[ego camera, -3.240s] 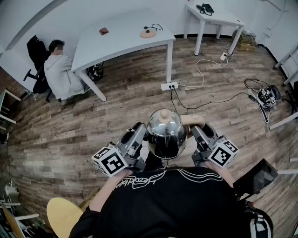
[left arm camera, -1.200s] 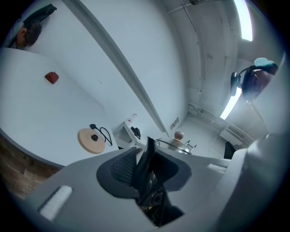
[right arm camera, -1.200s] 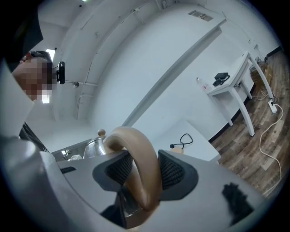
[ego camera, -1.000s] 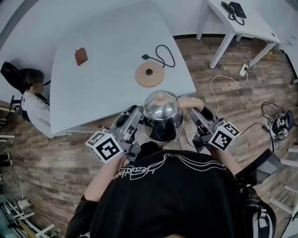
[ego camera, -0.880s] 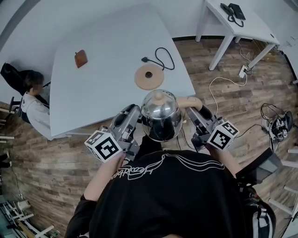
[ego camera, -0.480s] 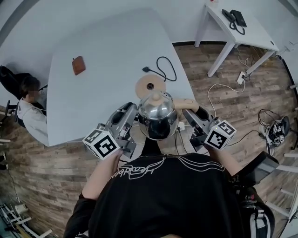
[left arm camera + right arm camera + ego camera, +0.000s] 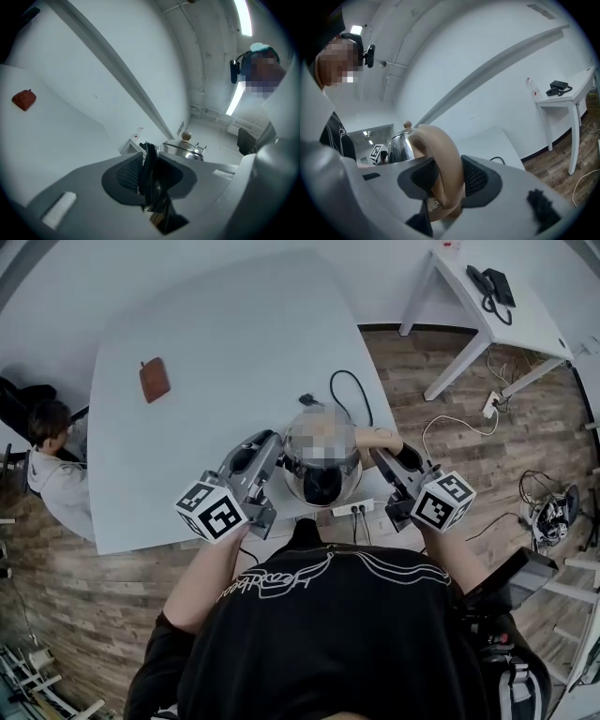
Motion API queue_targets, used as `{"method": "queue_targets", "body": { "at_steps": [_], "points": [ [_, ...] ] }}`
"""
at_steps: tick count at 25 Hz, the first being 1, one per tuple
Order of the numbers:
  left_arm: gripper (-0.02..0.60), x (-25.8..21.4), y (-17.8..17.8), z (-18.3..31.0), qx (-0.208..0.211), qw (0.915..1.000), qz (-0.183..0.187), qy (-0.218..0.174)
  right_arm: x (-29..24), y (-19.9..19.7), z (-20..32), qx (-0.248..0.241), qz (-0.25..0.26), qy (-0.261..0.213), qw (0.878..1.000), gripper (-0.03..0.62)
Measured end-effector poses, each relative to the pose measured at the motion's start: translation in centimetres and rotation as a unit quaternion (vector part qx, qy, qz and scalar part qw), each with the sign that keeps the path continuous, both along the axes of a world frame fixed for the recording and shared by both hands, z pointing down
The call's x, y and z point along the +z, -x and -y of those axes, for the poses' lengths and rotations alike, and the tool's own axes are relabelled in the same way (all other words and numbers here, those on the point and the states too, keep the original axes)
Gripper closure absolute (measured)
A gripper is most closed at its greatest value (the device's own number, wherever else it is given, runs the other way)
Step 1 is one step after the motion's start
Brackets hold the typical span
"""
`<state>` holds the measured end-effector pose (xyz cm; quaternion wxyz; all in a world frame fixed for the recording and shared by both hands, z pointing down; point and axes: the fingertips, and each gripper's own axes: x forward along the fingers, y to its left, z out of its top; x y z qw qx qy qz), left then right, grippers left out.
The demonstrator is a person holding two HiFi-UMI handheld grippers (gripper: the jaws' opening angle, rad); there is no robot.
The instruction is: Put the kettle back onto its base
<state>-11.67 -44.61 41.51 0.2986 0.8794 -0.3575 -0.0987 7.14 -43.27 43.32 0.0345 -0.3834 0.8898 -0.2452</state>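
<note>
A shiny steel kettle (image 7: 320, 486) with a tan handle (image 7: 377, 437) hangs between both grippers above the near edge of the white table (image 7: 216, 352). My left gripper (image 7: 275, 448) grips a dark thin part on the kettle's left side (image 7: 151, 168), its jaws closing. My right gripper (image 7: 382, 458) has the tan handle (image 7: 443, 154) between its pads, jaws closing too. The kettle's lid and knob (image 7: 186, 137) show past the left jaws. The round base is hidden under the kettle; only its black cord (image 7: 345, 390) shows behind.
A small red-brown item (image 7: 154, 379) lies far left on the table. A power strip (image 7: 353, 509) lies on the wood floor beneath. A second white table (image 7: 525, 320) with a phone stands at the right. A person (image 7: 52, 460) sits at the left.
The kettle and both grippers have moved forward over the table's edge. The tan base, earlier seen beyond the kettle, is now covered by it.
</note>
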Motion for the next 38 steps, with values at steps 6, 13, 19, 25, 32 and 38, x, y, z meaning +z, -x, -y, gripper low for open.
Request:
{"method": "queue_targets", "body": {
  "at_steps": [6, 13, 19, 25, 32, 38],
  "points": [
    [0.518, -0.1, 0.1, 1.3, 0.014, 0.9981, 0.034, -0.049, 1.3, 0.5, 1.0, -0.009, -0.042, -0.016, 0.999, 0.457],
    [0.531, 2.2, 0.0, 2.2, 0.017, 0.9927, 0.065, -0.100, 4.5, 0.8, 1.9, -0.014, -0.104, -0.024, 0.994, 0.477],
    [0.534, 3.3, -0.1, 2.1, 0.006, 0.9897, 0.074, -0.122, 5.5, 0.6, 2.3, -0.003, -0.125, -0.034, 0.992, 0.480],
    [0.532, 2.9, -0.1, 1.9, -0.005, 0.9879, 0.078, -0.134, 5.5, 0.6, 2.5, 0.007, -0.121, -0.039, 0.992, 0.483],
    [0.532, 3.9, -0.5, 0.8, -0.009, 0.9883, 0.083, -0.128, 6.6, 0.2, 1.6, 0.017, -0.135, -0.040, 0.990, 0.482],
    [0.531, 4.0, -0.4, 1.0, -0.018, 0.9914, 0.070, -0.109, 6.3, 0.2, 1.7, 0.031, -0.128, -0.041, 0.990, 0.482]
  ]
}}
